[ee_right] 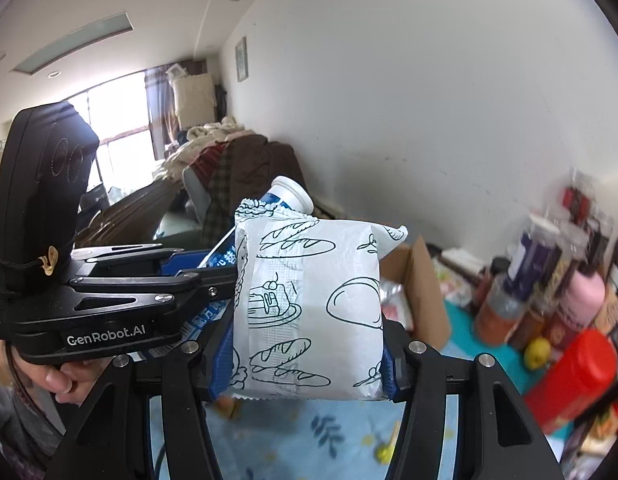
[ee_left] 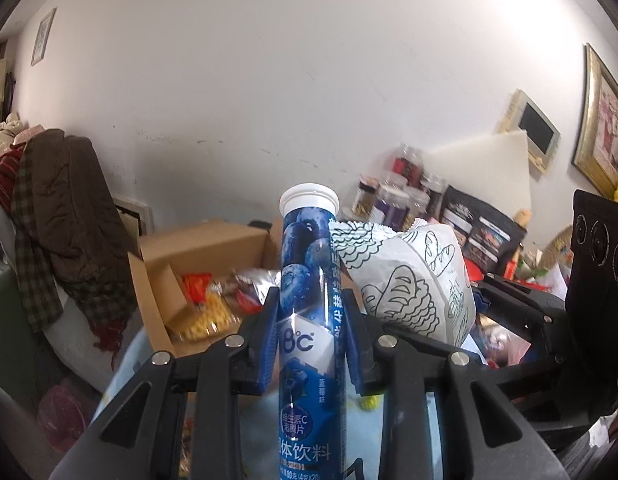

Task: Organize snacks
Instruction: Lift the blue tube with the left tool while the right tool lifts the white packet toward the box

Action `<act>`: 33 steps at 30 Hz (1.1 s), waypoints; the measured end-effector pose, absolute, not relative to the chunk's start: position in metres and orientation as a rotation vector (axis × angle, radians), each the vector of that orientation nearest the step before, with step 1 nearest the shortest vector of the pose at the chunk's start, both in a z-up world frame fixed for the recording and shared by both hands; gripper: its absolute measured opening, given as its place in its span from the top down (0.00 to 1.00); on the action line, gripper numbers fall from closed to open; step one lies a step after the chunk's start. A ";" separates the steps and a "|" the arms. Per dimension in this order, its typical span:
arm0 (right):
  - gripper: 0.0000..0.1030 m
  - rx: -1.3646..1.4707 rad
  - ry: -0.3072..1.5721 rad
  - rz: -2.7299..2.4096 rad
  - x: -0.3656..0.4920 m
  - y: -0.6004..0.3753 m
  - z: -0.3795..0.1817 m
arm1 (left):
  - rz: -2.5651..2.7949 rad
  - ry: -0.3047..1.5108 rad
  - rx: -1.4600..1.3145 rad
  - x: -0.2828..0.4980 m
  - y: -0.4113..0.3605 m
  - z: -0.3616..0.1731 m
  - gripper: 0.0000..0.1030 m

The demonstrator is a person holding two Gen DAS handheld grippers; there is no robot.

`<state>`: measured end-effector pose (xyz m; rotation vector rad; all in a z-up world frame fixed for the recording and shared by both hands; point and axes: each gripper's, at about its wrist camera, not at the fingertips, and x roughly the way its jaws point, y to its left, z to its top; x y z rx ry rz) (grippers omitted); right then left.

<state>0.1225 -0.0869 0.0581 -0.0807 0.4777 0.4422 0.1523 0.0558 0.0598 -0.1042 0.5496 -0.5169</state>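
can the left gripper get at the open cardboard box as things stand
Probably yes for a drop, not for picking. The cardboard box lies open ahead with nothing between, but the left gripper is shut on the blue tube.

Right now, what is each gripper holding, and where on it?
Left gripper clamps the blue tube around mid-body, white cap up. Right gripper grips the white bread packet by its lower sides.

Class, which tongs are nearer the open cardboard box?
Left. The left tongs, gripping the tube, sit just before the box; the right tongs, gripping the bag, are beside them, farther away.
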 end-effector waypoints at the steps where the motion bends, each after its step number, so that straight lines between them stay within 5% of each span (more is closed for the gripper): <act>1: 0.45 -0.084 0.472 0.445 0.129 -0.088 0.061 | -0.515 0.544 -0.105 0.158 0.056 0.063 0.73; 17: 0.45 -0.122 0.493 0.409 0.229 -0.085 0.078 | -0.396 0.527 -0.113 0.258 0.076 0.083 0.73; 33: 0.45 -0.084 0.678 0.352 0.333 -0.095 0.035 | -0.314 0.712 -0.063 0.346 0.060 0.034 0.73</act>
